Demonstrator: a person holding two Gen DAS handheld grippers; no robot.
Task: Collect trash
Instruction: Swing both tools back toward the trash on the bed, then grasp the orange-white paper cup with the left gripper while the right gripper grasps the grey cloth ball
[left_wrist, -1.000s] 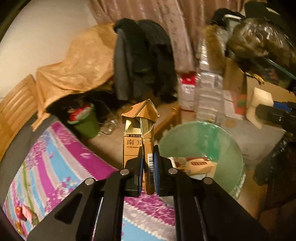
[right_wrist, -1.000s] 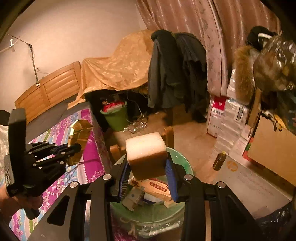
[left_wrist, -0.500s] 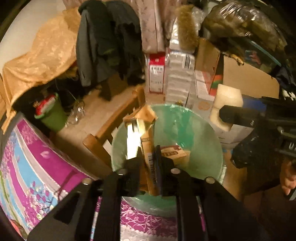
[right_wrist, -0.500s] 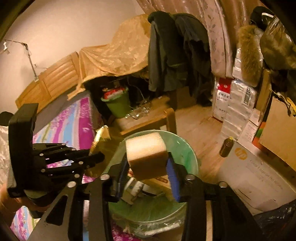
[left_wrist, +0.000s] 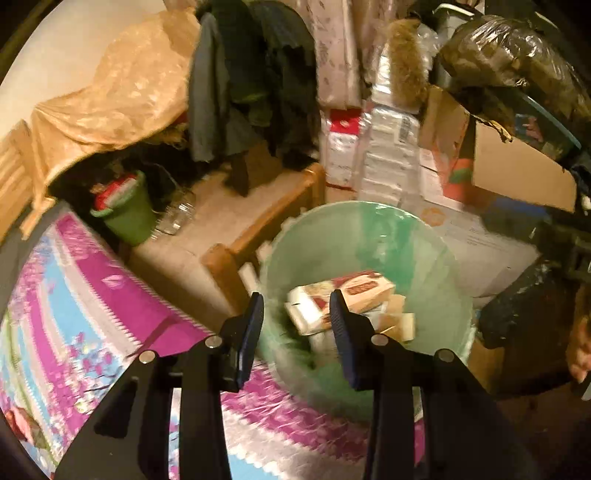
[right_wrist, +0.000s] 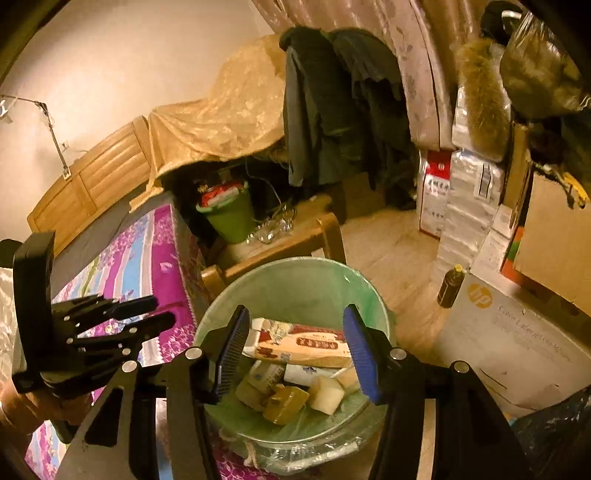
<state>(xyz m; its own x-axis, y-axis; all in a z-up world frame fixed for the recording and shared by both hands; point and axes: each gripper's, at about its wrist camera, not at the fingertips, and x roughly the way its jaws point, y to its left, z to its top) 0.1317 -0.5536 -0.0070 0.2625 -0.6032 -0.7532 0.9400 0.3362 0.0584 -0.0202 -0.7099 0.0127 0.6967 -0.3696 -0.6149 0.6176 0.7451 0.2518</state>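
Both grippers, left (left_wrist: 296, 314) and right (right_wrist: 293, 325), over the green bin (right_wrist: 295, 269); jaws opening, nothing between. Trash (right_wrist: 301, 347) lies inside. Best lift clear before turning away.

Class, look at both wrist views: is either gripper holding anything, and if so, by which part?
Neither. The left gripper and right gripper are both empty, jaws opening above the green-lined trash bin; a foam block and cartons lie loose inside.
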